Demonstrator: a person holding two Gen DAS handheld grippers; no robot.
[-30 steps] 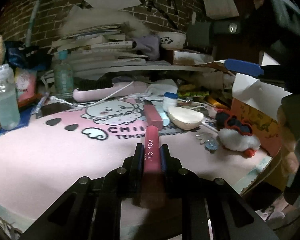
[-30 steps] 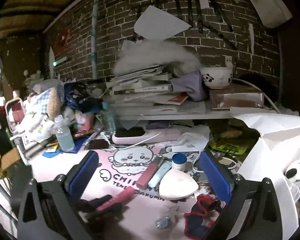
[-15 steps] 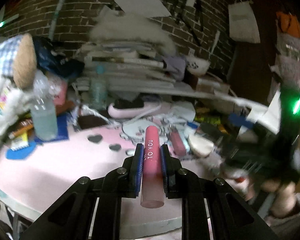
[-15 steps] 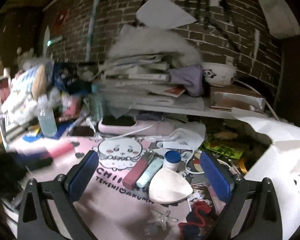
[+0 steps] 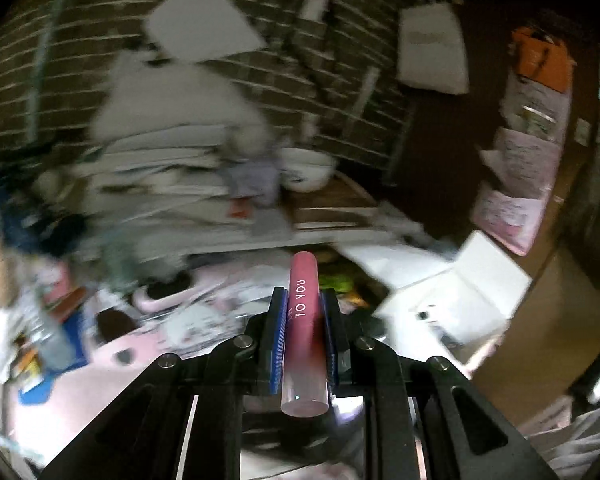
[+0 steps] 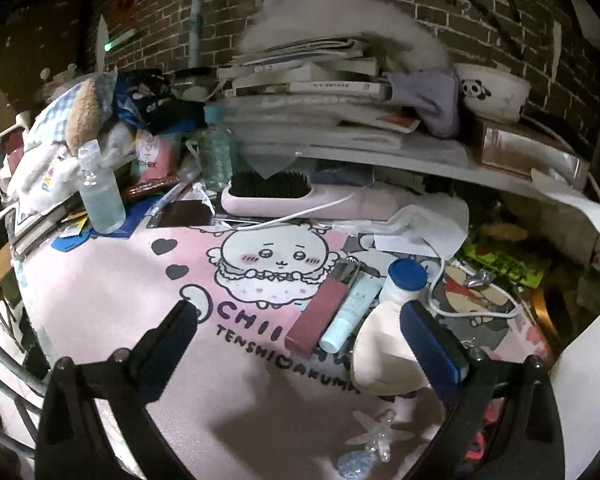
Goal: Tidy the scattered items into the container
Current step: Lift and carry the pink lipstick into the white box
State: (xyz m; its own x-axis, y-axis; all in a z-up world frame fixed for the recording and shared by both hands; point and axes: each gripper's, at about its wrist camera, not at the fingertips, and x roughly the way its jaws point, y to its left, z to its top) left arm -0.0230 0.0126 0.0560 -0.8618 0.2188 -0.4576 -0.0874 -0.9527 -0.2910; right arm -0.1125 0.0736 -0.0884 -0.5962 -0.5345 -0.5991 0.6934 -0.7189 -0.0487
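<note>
Left wrist view shows a pink tube [image 5: 303, 320], slim and cylindrical, printed "TO YOU" in white along its side, its far half a solid rose pink and its near end paler and translucent with a flat round base facing the camera. The left gripper [image 5: 303, 300] is clamped on it: both blue-padded fingers [image 5: 278, 340] press against the tube's sides, and the tube runs lengthwise between them, sticking out past the tips, lifted clear above the pink mat [image 5: 80, 392]. Ahead and to the right sits a white box [image 5: 472, 292] with its flaps up; the surroundings are motion-blurred. In the right wrist view the right gripper [image 6: 300, 320] hangs spread wide and holds nothing, above the pink cartoon mat. Between its fingers lie a dark pink rectangular case [image 6: 318, 316], a pale blue tube [image 6: 350, 312] just beside it, a blue-capped white bottle [image 6: 404, 284] and a cream teardrop-shaped sponge [image 6: 384, 356], which the right pad [image 6: 432, 348] partly overlaps.
</note>
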